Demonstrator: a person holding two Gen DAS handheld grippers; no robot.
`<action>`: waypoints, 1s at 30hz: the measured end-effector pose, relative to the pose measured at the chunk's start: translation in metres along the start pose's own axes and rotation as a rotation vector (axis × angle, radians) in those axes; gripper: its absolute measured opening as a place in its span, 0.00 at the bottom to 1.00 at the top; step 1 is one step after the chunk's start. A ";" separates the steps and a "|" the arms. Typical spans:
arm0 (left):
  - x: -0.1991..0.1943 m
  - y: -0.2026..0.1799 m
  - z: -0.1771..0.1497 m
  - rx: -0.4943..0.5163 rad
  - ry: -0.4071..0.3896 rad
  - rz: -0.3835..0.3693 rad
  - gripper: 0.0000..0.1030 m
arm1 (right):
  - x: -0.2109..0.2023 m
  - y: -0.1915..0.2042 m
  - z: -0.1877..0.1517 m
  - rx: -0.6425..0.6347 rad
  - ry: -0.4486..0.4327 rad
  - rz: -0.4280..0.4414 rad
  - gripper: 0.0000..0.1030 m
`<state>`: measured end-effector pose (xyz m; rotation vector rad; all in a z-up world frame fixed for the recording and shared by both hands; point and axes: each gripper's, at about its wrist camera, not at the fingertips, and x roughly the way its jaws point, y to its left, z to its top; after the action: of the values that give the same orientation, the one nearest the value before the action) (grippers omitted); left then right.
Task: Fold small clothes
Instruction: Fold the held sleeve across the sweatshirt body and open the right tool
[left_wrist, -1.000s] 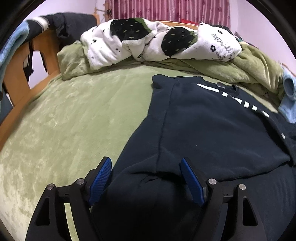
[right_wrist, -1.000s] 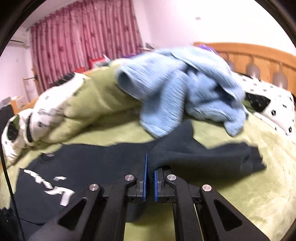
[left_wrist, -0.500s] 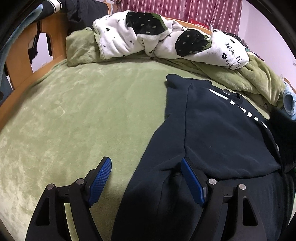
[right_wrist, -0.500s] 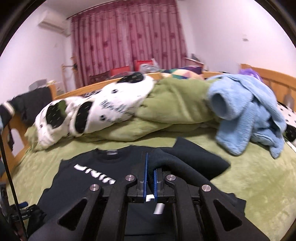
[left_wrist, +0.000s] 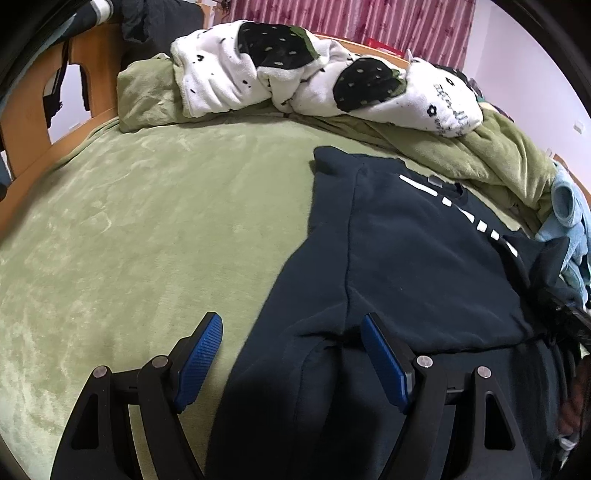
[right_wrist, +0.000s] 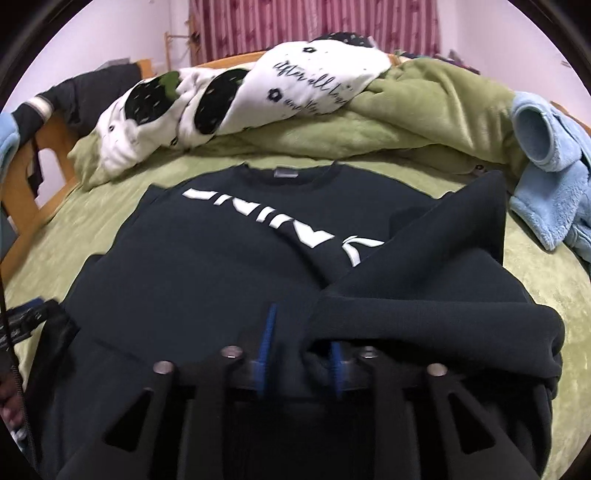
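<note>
A dark navy sweatshirt (left_wrist: 424, 258) with white lettering lies face up on the green bed cover (left_wrist: 166, 229). My left gripper (left_wrist: 291, 354) hovers open over its left side, and the folded-in left sleeve and side seam lie below, between the blue pads. In the right wrist view the sweatshirt (right_wrist: 221, 266) fills the middle, with its right sleeve (right_wrist: 424, 295) folded across the chest. My right gripper (right_wrist: 303, 332) is low over the hem and its jaws are opening. The sleeve's cuff end sits in the gap against the right pad, no longer pinched.
A white quilt with black patches (right_wrist: 236, 88) and a bunched green blanket (right_wrist: 424, 107) are heaped behind the collar. A light blue fleece garment (right_wrist: 546, 184) lies at the right. The wooden bed frame (left_wrist: 33, 122) runs along the left edge, with dark clothes hung on it.
My right gripper carried the sleeve from the right side of the bed over onto the sweatshirt's chest, then its shut jaws parted. The left gripper stayed open and hardly moved.
</note>
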<state>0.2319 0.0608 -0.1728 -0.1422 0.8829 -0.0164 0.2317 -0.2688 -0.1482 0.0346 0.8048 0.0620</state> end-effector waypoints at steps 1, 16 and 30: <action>0.001 -0.004 -0.001 0.013 0.002 0.005 0.74 | -0.006 0.000 -0.001 -0.009 -0.007 0.010 0.33; 0.017 -0.017 -0.017 0.075 0.012 0.052 0.74 | -0.114 -0.129 -0.018 0.076 -0.221 -0.140 0.50; 0.023 -0.008 -0.013 0.022 0.003 0.041 0.74 | -0.032 -0.240 -0.082 0.352 0.031 -0.224 0.50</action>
<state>0.2372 0.0494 -0.1978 -0.1032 0.8877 0.0118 0.1604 -0.5096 -0.1954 0.2757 0.8385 -0.2918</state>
